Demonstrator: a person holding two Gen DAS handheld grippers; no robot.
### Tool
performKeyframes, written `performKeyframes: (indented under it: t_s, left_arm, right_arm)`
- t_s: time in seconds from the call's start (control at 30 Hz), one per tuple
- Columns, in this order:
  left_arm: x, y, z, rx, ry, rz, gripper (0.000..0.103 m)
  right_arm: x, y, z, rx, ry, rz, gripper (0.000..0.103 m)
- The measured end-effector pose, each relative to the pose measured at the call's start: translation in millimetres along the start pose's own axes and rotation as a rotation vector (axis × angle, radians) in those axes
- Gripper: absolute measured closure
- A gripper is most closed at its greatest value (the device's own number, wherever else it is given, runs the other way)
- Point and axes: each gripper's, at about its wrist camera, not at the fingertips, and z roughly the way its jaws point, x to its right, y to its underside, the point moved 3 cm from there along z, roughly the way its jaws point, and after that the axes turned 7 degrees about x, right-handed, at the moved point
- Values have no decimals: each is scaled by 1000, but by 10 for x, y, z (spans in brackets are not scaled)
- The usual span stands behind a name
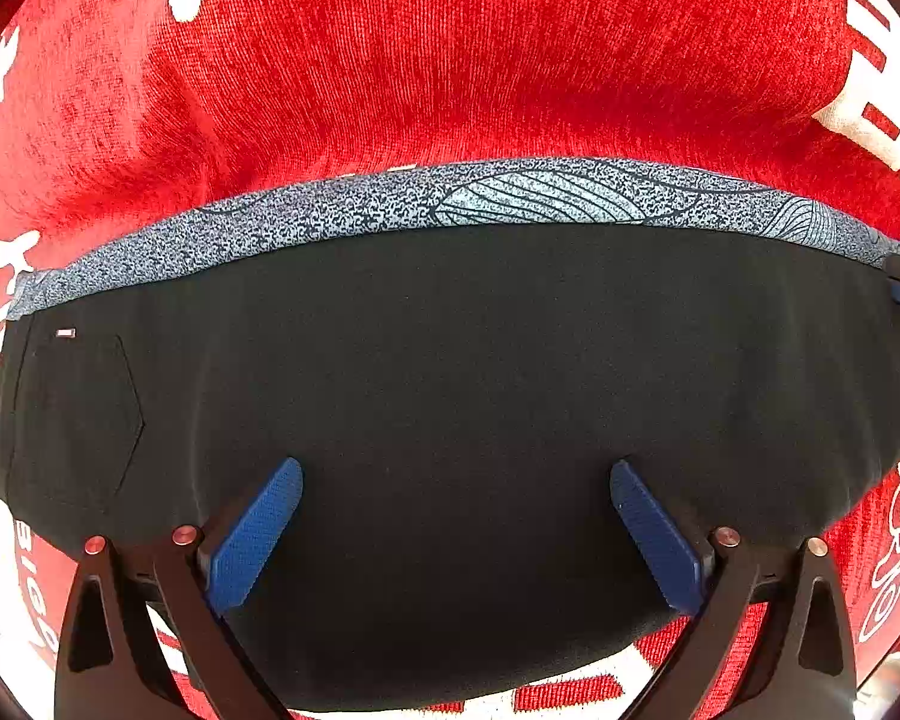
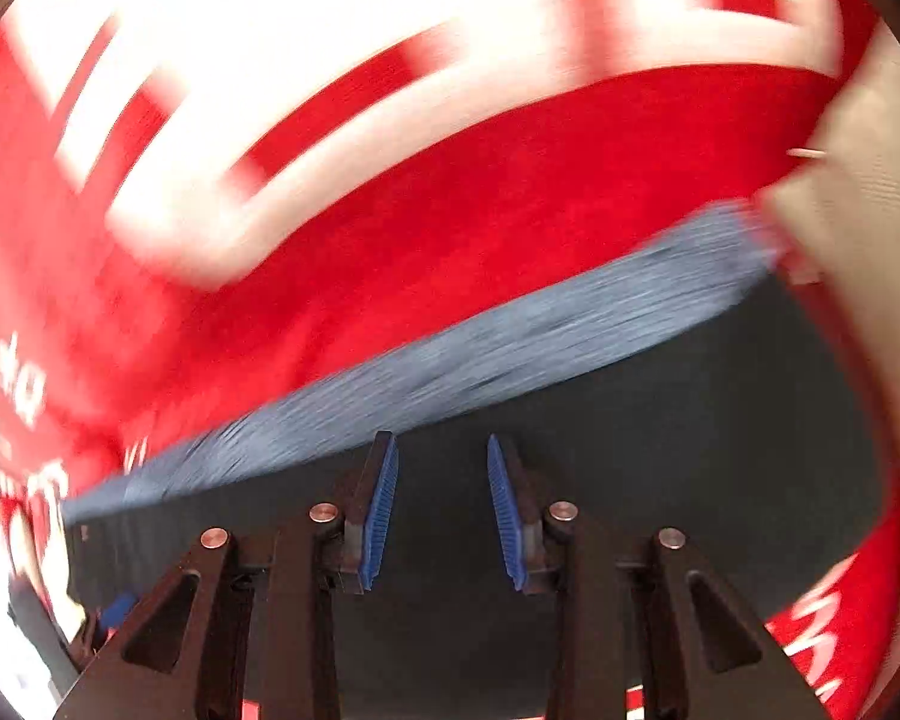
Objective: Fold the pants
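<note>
So right now the pants [image 1: 450,390] are lying flat on the red cloth with white lettering [image 1: 450,60], black side up, with a speckled blue-grey patterned strip [image 1: 510,198] peeking out along the far edge. Their long axis runs side to side across your left wrist view, and both grippers are pointing down at them from above. Your left gripper [image 1: 456,516] has its jaws spread wide with nothing between them, just black fabric underneath. Your right gripper [image 2: 441,510] has its jaws part open, narrower than the left, and also empty as far as I can tell. Left view is sharp and shows a back pocket [image 1: 78,420] with a tiny tag over at the left end, so I'd guess that's the waist end. Right view is heavily blurred and shows none of that, but it does catch the fabric's end running off toward a pale surface [image 2: 870,210] at upper right. Next fold looks like it goes along that long axis.
</note>
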Motion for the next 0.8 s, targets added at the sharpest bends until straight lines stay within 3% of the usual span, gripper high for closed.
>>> performKeyframes:
  t_s: [0.1, 0.2, 0.27, 0.37, 0.4, 0.43, 0.5, 0.6, 0.7, 0.77, 0.8]
  left_arm:
    - [11, -45, 24, -13, -19, -9, 0]
    - [82, -43, 4, 3, -44, -9, 0]
    - [195, 4, -12, 13, -54, -25, 0]
    - [348, 70, -79, 19, -71, -44, 0]
    - [361, 74, -85, 20, -75, -46, 0]
    - [296, 130, -143, 21, -77, -51, 0]
    - [292, 137, -151, 18, -78, -57, 0]
    - [261, 134, -162, 11, -75, -59, 0]
    - [202, -26, -205, -24, -85, -67, 0]
    - [199, -230, -332, 40, -66, -104, 0]
    - [197, -337, -365, 65, -64, -115, 0]
  right_arm:
    - [547, -197, -124, 43, 172, 86, 64]
    - [602, -302, -231, 60, 119, 125, 64]
    - [394, -362, -237, 81, 34, 62, 64]
    - [84, -368, -17, 34, -60, -31, 64]
    - [41, -355, 99, 3, -46, -59, 64]
    - [63, -336, 260, -27, 15, -90, 71]
    - [111, -374, 269, 36, 31, -81, 75]
    - [241, -458, 215, 59, 89, -9, 75]
    - [222, -457, 43, 47, 122, -21, 65]
    - [114, -346, -127, 42, 93, -33, 50]
    - [46, -258, -207, 44, 82, -55, 48]
